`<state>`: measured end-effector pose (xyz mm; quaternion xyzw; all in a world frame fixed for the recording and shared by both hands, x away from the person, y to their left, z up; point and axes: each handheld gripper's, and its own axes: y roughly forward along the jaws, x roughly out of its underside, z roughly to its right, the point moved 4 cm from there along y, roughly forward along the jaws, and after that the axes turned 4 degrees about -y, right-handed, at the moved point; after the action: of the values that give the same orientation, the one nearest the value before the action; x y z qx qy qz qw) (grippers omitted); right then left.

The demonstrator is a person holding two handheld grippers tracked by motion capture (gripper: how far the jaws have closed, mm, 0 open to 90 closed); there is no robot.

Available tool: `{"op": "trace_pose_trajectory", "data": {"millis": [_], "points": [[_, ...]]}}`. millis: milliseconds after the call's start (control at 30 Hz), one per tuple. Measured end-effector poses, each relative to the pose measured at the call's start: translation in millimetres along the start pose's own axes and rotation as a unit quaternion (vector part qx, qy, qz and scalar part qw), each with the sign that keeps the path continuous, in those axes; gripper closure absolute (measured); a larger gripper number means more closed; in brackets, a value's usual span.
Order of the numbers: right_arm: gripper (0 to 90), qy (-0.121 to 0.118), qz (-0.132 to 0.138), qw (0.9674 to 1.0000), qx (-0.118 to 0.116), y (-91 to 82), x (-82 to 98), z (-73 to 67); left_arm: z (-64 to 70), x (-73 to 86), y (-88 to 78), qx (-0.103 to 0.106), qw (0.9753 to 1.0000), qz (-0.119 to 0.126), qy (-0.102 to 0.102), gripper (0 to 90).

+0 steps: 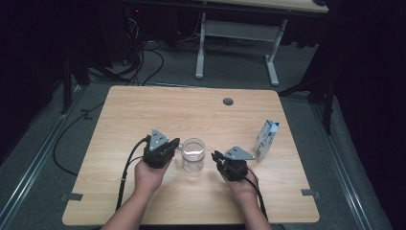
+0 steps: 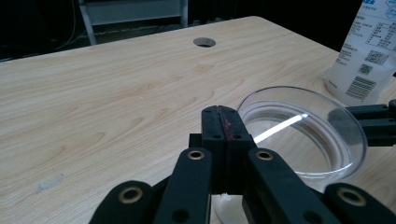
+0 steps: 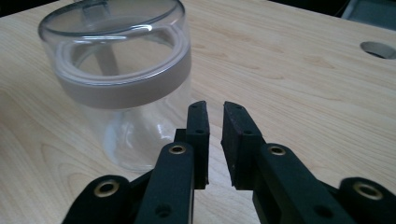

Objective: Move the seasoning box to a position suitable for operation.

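- A clear glass jar (image 1: pixel 193 155) is standing upright near the front middle of the wooden table (image 1: pixel 143 115), its long axis running vertically and its mouth pointing up.
- A clear lid (image 3: pixel 112 28) with a pale grey sealing band is sitting on the jar's mouth; in the right gripper view the lid is appearing level.
- The left gripper (image 1: pixel 173 143) is lying just beside the jar on its left, its tips pointing toward the jar's upper wall; whether they are touching the glass cannot be told.
- In the left gripper view the left gripper (image 2: pixel 223 122) is showing its jaws pressed together with nothing between them, the lid's rim lying right behind the tips.
- The right gripper (image 1: pixel 216 155) is lying near the jar on its right, its tips pointing toward the jar but apart from it.
- In the right gripper view the right gripper (image 3: pixel 215 112) is showing its jaws standing slightly apart, a narrow gap between the pads, and pinching nothing; the jar is standing up and to the left of the tips.
- A white and blue carton (image 1: pixel 266 139) is standing upright near the table's right edge, well behind the right gripper.
- A round cable hole (image 1: pixel 228 101) is lying in the tabletop toward the far edge.
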<state>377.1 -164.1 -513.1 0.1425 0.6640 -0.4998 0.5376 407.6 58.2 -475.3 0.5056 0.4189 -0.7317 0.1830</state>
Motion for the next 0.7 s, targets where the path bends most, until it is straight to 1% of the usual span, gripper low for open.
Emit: {"op": "trace_pose_trajectory", "data": {"millis": [67,133,167,233,300,367,400,467,567,633,700], "points": [[82.7,-0.001,0.001,1.0000,-0.004,-0.2,-0.2,-1.0,-0.1,0.4,-0.1,0.000,1.0000,0.001,0.001,90.0],[82.7,-0.008,0.005,1.0000,-0.004,-0.7,-0.8,-2.7,-0.2,0.5,-0.1,0.000,1.0000,0.001,0.000,90.0],[82.8,-0.014,0.007,0.9999,-0.006,-0.4,-1.5,-4.4,-0.2,0.6,-0.1,0.000,1.0000,0.001,0.001,90.0],[82.7,-0.018,0.007,0.9998,-0.005,-0.4,-1.7,-4.8,-0.2,0.6,-0.1,0.000,1.0000,0.001,0.001,90.0],[82.9,-0.015,0.008,0.9999,-0.003,-0.4,-2.2,-5.5,-0.2,0.6,0.0,0.000,1.0000,0.001,0.001,90.0],[84.8,-0.017,0.008,0.9998,-0.008,-0.5,-2.6,-6.6,-0.3,0.7,-0.1,0.000,1.0000,0.002,0.000,90.0],[86.3,-0.016,0.008,0.9998,-0.007,-0.5,-2.9,-7.1,-0.4,0.8,-0.1,0.000,1.0000,0.002,-0.001,90.0],[89.6,-0.011,0.012,0.9998,-0.014,-0.6,-3.7,-8.3,-0.4,0.8,0.0,0.000,1.0000,0.003,-0.001,90.0],[90.0,-0.009,0.016,0.9997,-0.018,-0.8,-5.1,-10.0,-0.5,0.9,0.0,0.001,1.0000,0.003,-0.001,90.0],[90.0,-0.014,0.019,0.9996,-0.014,-1.0,-6.6,-10.9,-0.8,1.0,0.1,0.001,1.0000,0.003,-0.001,90.0],[90.0,-0.013,0.020,0.9996,-0.014,-1.2,-7.2,-11.2,-0.9,1.0,0.1,0.001,1.0000,0.003,-0.002,90.0]]}}
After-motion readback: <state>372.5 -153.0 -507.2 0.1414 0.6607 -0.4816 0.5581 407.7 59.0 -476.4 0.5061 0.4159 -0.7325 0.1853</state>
